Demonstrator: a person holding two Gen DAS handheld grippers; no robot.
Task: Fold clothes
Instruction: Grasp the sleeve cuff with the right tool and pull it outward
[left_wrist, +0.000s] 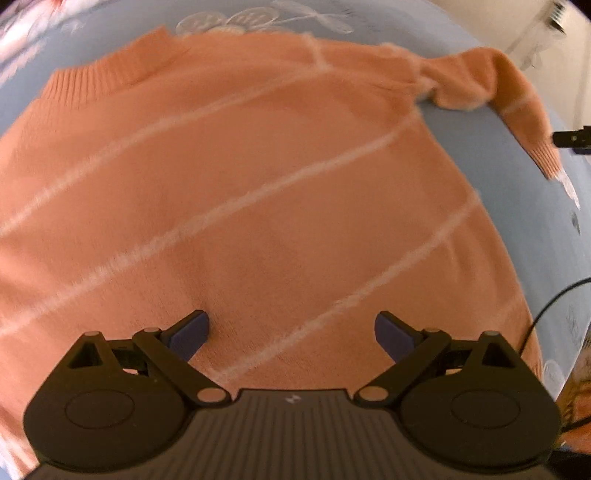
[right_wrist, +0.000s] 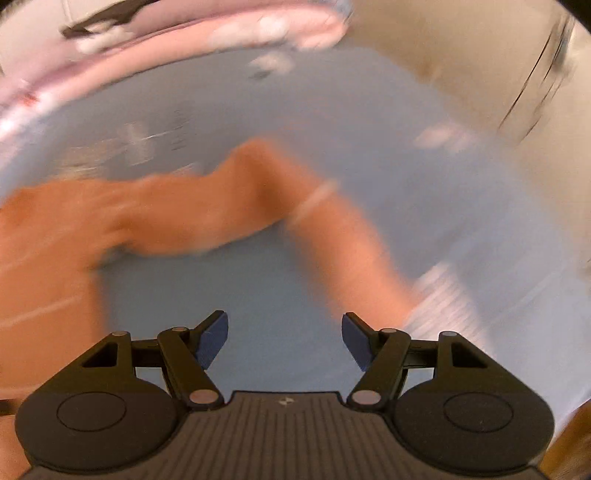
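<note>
An orange knitted sweater (left_wrist: 236, 177) with thin white stripes lies flat on a light blue bedsheet (left_wrist: 517, 206). Its ribbed collar (left_wrist: 110, 74) is at the upper left of the left wrist view, and one sleeve (left_wrist: 513, 99) bends out to the upper right. My left gripper (left_wrist: 291, 332) hovers over the sweater's body, open, with nothing between its fingers. In the blurred right wrist view the same sleeve (right_wrist: 295, 206) bends across the sheet. My right gripper (right_wrist: 284, 338) is open over bare sheet, just short of the sleeve's cuff end (right_wrist: 399, 295).
A pink patterned quilt (right_wrist: 166, 40) lies along the far side of the bed. Beyond the bed's right edge is a cream wall (right_wrist: 461, 48). A thin black cable (left_wrist: 550, 306) runs at the right. A dark part of the other gripper (left_wrist: 572, 138) shows near the sleeve cuff.
</note>
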